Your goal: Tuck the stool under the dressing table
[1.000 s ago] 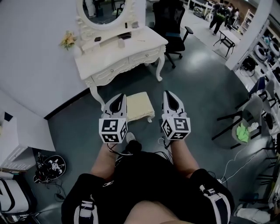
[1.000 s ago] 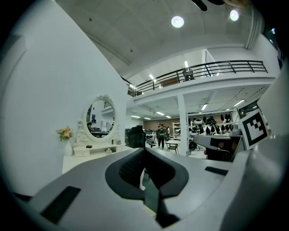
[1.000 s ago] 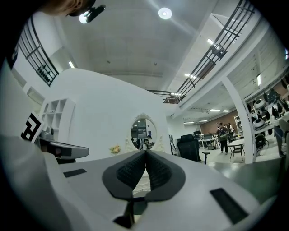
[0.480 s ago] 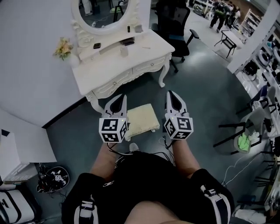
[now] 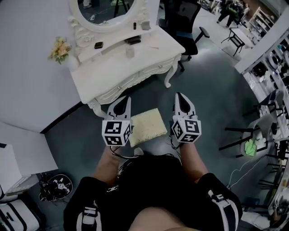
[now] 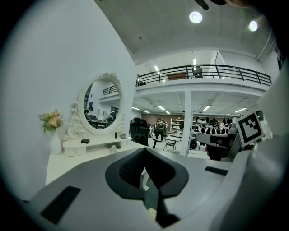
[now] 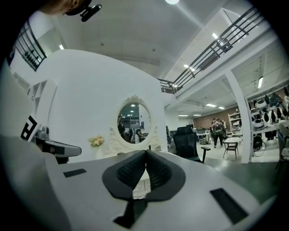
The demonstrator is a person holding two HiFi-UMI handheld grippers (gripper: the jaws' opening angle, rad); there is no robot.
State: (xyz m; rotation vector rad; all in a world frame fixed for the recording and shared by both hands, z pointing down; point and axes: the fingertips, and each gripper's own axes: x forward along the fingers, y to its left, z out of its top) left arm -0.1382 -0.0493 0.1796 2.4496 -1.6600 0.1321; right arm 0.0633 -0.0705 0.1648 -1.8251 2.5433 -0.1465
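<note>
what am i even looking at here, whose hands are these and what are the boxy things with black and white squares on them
There is no robot here. A person holds a two-jaw gripper in each hand, and the marker cubes are part of those grippers.

The picture looking down comes from a camera on the person's head. It shows the left gripper at left and the right gripper at right. The other two pictures come from a camera riding on each gripper, looking along its jaws. Both pairs of jaws are shut, with nothing between them.

On the floor between the grippers stands a cream stool. It is in front of a white dressing table, not tucked under it. The table carries an oval mirror, flowers and small items. Nothing is held.
</note>
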